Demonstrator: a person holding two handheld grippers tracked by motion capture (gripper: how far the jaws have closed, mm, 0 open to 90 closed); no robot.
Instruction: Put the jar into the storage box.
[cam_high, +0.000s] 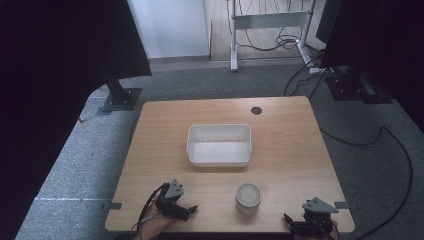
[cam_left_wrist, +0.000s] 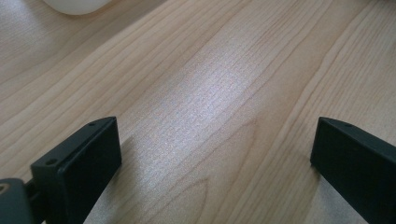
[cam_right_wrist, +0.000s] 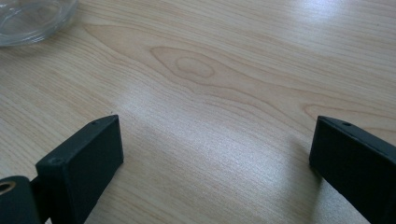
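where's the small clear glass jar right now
In the high view the small clear glass jar stands upright near the wooden table's front edge, between the left gripper and right gripper, just in front of the empty white plastic tub.

- A small clear glass jar (cam_high: 248, 197) stood upright on the desk (cam_high: 300, 150), near the front edge and a little right of its middle. It had a pale, round top, and its contents could not be told.
- A white rectangular plastic tub (cam_high: 219, 145) sat open and empty at the desk's middle, well behind the jar, its long sides parallel to the front edge.
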